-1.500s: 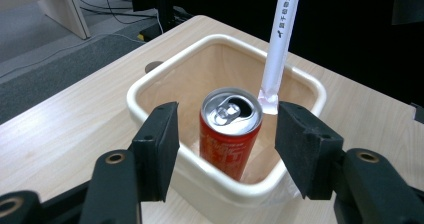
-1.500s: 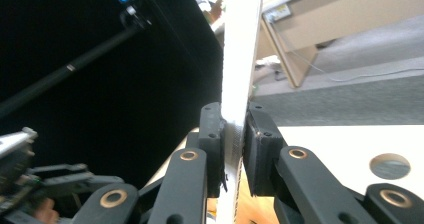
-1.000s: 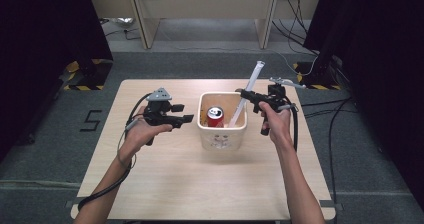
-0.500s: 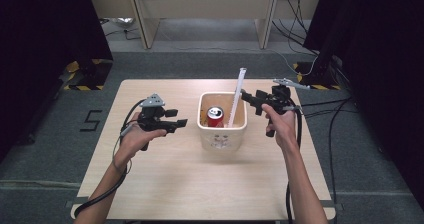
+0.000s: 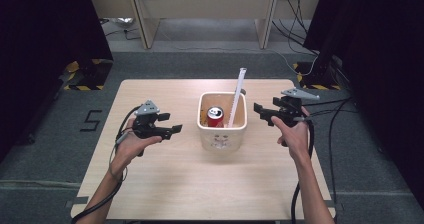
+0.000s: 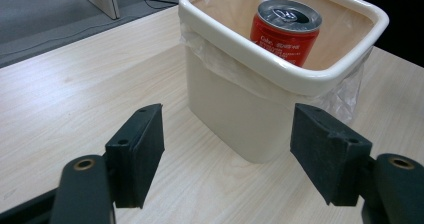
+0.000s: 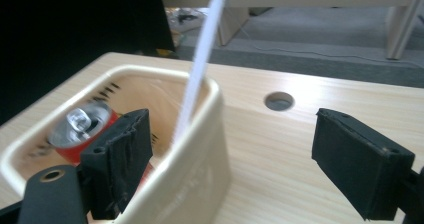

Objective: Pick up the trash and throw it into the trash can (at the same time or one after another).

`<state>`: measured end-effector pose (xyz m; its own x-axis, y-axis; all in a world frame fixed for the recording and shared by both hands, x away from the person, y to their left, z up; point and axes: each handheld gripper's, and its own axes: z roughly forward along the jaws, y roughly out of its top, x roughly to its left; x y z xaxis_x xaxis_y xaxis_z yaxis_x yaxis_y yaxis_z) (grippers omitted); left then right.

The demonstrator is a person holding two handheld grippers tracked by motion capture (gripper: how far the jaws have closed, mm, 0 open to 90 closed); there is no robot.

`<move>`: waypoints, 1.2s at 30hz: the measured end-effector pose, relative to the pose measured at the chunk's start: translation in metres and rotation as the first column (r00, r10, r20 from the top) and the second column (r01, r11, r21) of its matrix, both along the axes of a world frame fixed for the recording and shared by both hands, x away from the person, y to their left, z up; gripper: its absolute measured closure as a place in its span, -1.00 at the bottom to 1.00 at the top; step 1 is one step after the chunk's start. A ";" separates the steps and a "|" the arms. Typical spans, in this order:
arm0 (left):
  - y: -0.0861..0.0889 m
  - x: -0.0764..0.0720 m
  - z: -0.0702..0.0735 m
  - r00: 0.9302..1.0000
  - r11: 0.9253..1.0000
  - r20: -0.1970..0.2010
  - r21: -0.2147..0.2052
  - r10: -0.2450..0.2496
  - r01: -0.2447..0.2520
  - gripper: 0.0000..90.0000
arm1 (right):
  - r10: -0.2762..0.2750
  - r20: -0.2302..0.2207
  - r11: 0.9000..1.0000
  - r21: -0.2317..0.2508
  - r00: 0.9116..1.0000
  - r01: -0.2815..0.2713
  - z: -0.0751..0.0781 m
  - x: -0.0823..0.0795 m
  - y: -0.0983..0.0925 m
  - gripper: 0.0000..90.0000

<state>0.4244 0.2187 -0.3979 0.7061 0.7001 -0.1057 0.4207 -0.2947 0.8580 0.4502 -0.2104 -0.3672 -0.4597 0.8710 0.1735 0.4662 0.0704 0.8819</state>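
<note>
Stands mid-table between the two grippers — a cream bin [image 5: 222, 134], glossy, rounded-square, lined with thin clear film, holding a red can [image 5: 215, 117] and a white strip [image 5: 235, 101] that leans out over the rim. Just left of it, the left gripper [image 5: 175, 129]; just right, the right gripper [image 5: 258, 107]. Both with jaws just opened wider, apart, nothing between the matte black pads — pale wood-grain table [image 5: 165, 184] beneath.

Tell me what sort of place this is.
Probably a lab or recording room: a bare wooden table on grey carpet, black curtains on both sides, and cables running over the floor to wall sockets behind a desk.
</note>
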 end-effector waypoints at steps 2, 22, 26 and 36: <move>0.000 -0.002 -0.001 1.000 1.000 0.003 0.004 0.006 -0.006 -0.38 | -0.017 -0.002 1.000 -0.017 1.000 0.017 -0.004 -0.004 -0.006 -0.63; 0.011 -0.026 -0.048 0.998 0.997 0.005 0.026 0.066 -0.066 -0.66 | -0.040 -0.007 0.976 -0.215 0.999 0.038 -0.046 -0.040 -0.013 -0.63; 0.013 -0.029 -0.058 0.997 0.996 0.002 0.049 0.071 -0.071 -0.65 | -0.022 -0.028 0.974 -0.225 0.999 0.015 -0.058 -0.046 -0.010 -0.63; 0.012 -0.038 -0.086 0.998 0.993 -0.035 0.107 0.056 -0.052 -0.65 | -0.015 -0.061 0.975 -0.220 0.998 0.002 -0.085 -0.064 -0.006 -0.63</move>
<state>0.3865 0.2307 -0.4837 0.6636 0.7461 -0.0554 0.4704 -0.3585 0.8063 0.3864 -0.2167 -0.4523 -0.4464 0.8948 0.0053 0.5209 0.2551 0.8146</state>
